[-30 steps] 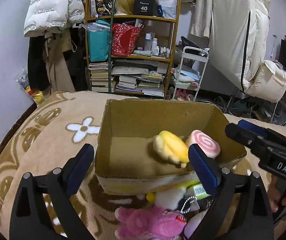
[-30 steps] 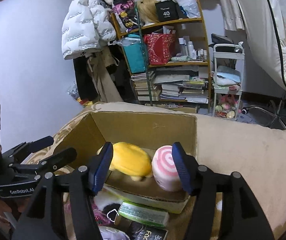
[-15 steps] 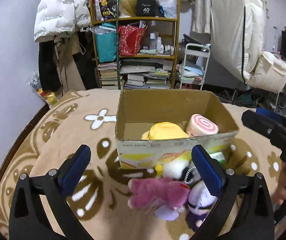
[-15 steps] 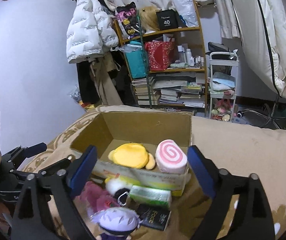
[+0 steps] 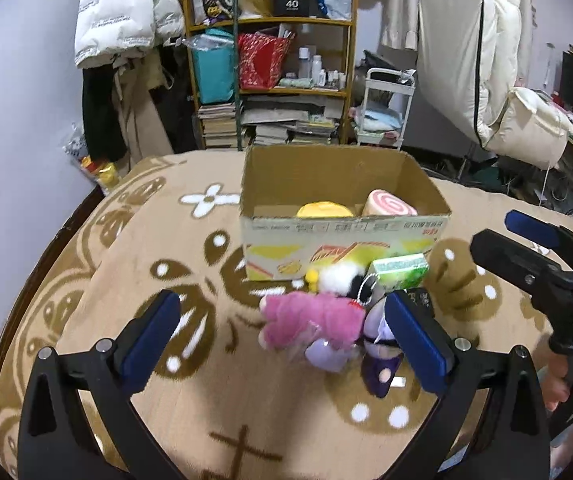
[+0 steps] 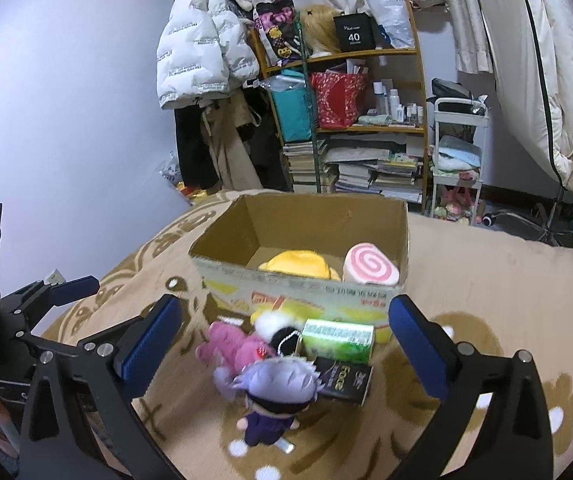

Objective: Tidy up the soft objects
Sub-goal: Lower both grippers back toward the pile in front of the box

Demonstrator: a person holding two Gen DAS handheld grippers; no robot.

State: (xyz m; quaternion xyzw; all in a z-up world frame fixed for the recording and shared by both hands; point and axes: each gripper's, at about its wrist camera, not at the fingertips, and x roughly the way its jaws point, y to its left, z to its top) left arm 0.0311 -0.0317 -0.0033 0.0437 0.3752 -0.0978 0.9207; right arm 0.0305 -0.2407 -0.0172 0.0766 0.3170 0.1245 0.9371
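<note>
An open cardboard box (image 5: pixel 342 236) (image 6: pixel 298 284) stands on the patterned blanket and holds a yellow plush (image 5: pixel 324 210) (image 6: pixel 294 265) and a pink-swirl roll plush (image 5: pixel 388 205) (image 6: pixel 370 265). In front of it lie a pink plush (image 5: pixel 310 320) (image 6: pixel 232 344), a purple-haired doll (image 5: pixel 380 356) (image 6: pixel 274 392) and a white-and-black fluffy toy (image 5: pixel 340 278) (image 6: pixel 276 326). My left gripper (image 5: pixel 282 340) is open and empty, hovering short of the pile. My right gripper (image 6: pixel 282 348) is open and empty too, above the doll; in the left wrist view it (image 5: pixel 526 248) appears at the right.
A green carton (image 5: pixel 400 272) (image 6: pixel 336 340) and a dark box (image 6: pixel 344 378) lie among the toys. Behind the blanket stand a crowded shelf (image 5: pixel 274 80) (image 6: pixel 346 120), a white trolley (image 6: pixel 458 160), hanging jackets and a wall. A hand (image 5: pixel 562 384) holds the right gripper.
Both grippers have drawn back from the box and risen a little. The right jaws spread wide off the roll plush, which stays in the box. The toys in front came into fuller view.
</note>
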